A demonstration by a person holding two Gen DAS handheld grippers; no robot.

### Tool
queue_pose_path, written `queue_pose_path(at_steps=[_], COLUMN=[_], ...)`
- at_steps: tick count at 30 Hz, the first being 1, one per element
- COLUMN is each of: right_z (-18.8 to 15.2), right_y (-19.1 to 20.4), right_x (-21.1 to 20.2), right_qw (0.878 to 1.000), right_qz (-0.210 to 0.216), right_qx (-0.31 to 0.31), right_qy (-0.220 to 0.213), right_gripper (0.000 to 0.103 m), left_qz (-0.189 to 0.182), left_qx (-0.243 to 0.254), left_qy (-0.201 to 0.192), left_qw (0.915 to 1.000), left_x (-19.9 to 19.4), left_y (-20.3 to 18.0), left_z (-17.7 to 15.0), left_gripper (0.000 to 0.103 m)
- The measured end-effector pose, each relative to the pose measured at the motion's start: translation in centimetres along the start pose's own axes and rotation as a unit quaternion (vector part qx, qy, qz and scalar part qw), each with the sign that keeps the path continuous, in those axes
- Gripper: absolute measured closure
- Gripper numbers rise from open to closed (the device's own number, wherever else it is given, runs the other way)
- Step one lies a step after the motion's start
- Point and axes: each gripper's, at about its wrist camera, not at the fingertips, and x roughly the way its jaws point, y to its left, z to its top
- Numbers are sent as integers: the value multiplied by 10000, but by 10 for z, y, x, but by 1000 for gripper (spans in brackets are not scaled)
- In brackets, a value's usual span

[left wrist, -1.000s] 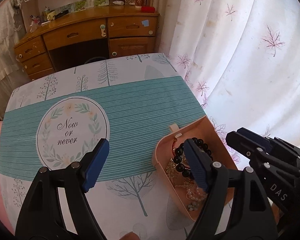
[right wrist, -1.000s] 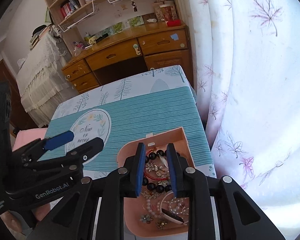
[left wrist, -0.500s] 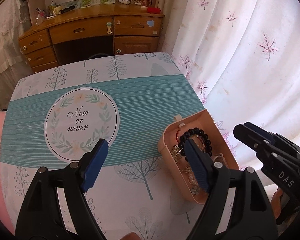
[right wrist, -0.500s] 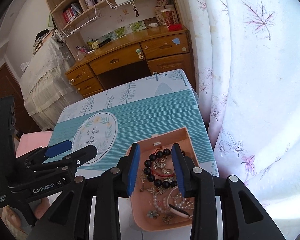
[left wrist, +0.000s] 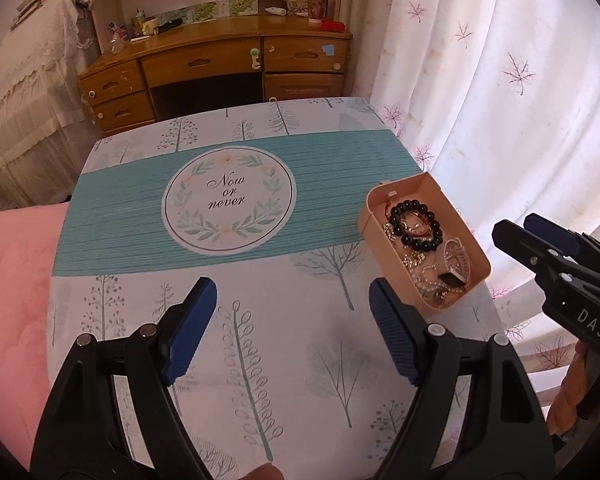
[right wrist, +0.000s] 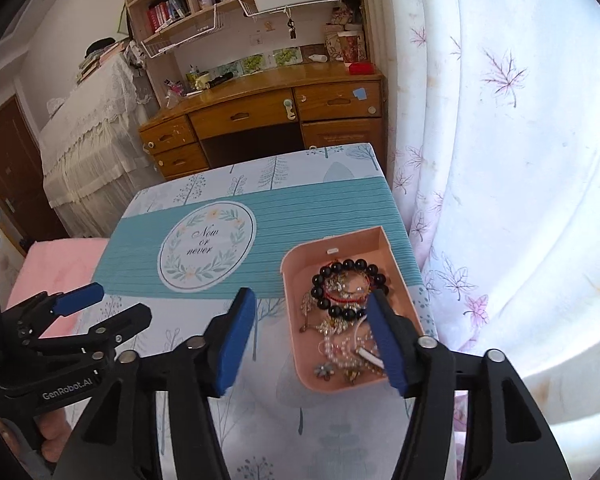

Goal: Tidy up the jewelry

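Progress: all jewelry in view sits inside the pink tray (right wrist: 296,320); none lies loose on the tablecloth (left wrist: 260,320). Judged near the end of the task, or between steps; the pieces inside are heaped, not sorted.

Tray position: on the tablecloth, right of the round "Now or never" emblem (left wrist: 227,199), close to the table's curtain-side edge.

Right gripper (right wrist: 308,338): jaws have just been opening, now wide apart, nothing gripped; one blue pad (right wrist: 384,340) overlaps the tray in view.
Left gripper (left wrist: 290,330): jaws apart, empty, above the bare cloth nearer than the emblem.

Materials: tray is smooth matte plastic, rectangular, rounded corners, shallow walls. Black bead bracelet (right wrist: 350,288): glossy round beads, on top at the tray's far end. Beneath it a red cord, pale pearl-like strands, glittery metal bits; tangled, hard to separate by eye
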Motion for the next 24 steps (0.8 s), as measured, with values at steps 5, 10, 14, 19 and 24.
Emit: queue_pose_path(at_steps=[5,10,14,19,24], right_z=[-27,-56,-76,-87,-88], right_y=[24,52,65,76,84], right_x=[-28,-50,-64,-66,-62], right_qw=[10000,9996,9996,9992,9991], right_qz=[10,-105,-230,-291,-243], right_qx=[-74,-245,-180,-262,-336], right_qy=[26,32,-23,41,116], right_gripper=[31,27,26,25,25], left_qz=[212,345,518,617,696], left_qx=[-140,-321,-431,-581,-628], left_qy=[-44,-114,-75,56,180], left_qw=[9997,9988,9977,9964,9954], left_x=[-28,-49,-50,-40,-34], left_y=[13,22,26,29,34], left_z=[-26,-50,-67,-82,-89], left_gripper=[26,26,26,26,26])
